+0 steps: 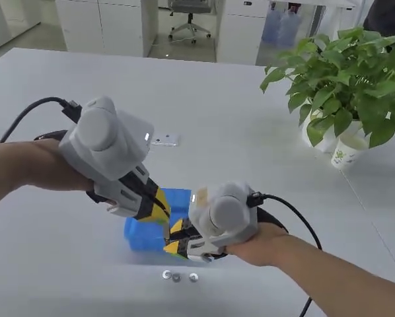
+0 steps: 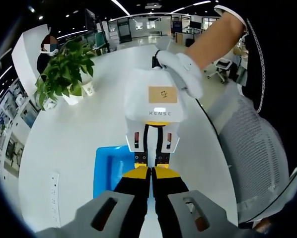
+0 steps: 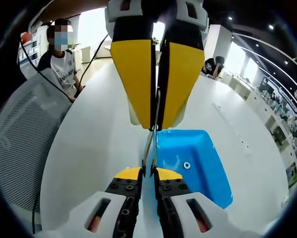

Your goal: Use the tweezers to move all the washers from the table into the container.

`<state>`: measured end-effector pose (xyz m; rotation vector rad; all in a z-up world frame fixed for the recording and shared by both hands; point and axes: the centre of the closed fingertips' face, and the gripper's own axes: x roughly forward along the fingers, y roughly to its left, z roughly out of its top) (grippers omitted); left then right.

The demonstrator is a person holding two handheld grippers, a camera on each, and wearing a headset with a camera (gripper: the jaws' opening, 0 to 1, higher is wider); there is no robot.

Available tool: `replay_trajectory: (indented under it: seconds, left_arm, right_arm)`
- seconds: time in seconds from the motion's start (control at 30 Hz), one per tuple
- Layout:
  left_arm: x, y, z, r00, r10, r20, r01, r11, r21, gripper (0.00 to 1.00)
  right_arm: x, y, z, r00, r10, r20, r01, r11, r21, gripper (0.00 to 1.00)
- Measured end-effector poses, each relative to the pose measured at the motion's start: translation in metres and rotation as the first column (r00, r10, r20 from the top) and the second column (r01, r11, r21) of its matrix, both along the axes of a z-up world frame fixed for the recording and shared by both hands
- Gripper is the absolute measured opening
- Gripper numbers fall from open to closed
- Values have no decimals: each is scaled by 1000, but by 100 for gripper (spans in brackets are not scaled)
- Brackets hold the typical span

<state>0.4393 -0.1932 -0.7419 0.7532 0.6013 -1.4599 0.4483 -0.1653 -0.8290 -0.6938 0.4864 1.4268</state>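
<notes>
The thin metal tweezers (image 3: 152, 144) run between the two grippers, just above the blue container (image 3: 208, 173). My left gripper (image 1: 159, 210) comes down from the upper left, its yellow jaws shut on one end of the tweezers. My right gripper (image 3: 148, 173) faces it, shut on the other end. One washer (image 3: 186, 165) lies inside the container. Three washers (image 1: 176, 277) lie in a row on the table in front of the container (image 1: 141, 234). In the left gripper view the shut left gripper (image 2: 151, 173) meets the right gripper (image 2: 151, 159) tip to tip.
A potted plant (image 1: 356, 86) stands at the right of the white table (image 1: 237, 132). A small white device (image 1: 164, 139) lies behind the grippers. Cables trail from both grippers. A person sits by a mesh chair (image 3: 24, 144) in the right gripper view.
</notes>
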Motion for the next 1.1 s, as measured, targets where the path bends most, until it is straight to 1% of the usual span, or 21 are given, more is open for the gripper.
replay_trajectory:
  seconds: [0.13,0.4,0.77,0.83,0.9,1.1]
  left_arm:
    - [-7,1,-7,1000,-5,-9,5,1000,4,5]
    - [-16,3,-21,999,-11,-34,11,1000,12,5]
    - [-19,2,-32,998,-16,-60,16,1000,9,5]
    - [-19,2,-36,998,-16,-66,17,1000,10,5]
    - [-19,3,-38,997,-16,-69,17,1000,12,5]
    - [-20,3,-43,997,-16,-79,17,1000,13,5]
  right_arm:
    - [-7,1,-6,1000,1,-11,-1,1000,2,12]
    - [-18,2,-20,1000,22,-14,-22,1000,-22,12]
    - [-22,1,-33,999,18,-33,-19,999,-30,12]
    - [-23,0,-35,999,18,-35,-19,999,-32,12]
    - [-23,0,-38,999,15,-43,-17,999,-32,12]
    - [-24,0,-41,999,18,-48,-20,999,-37,12]
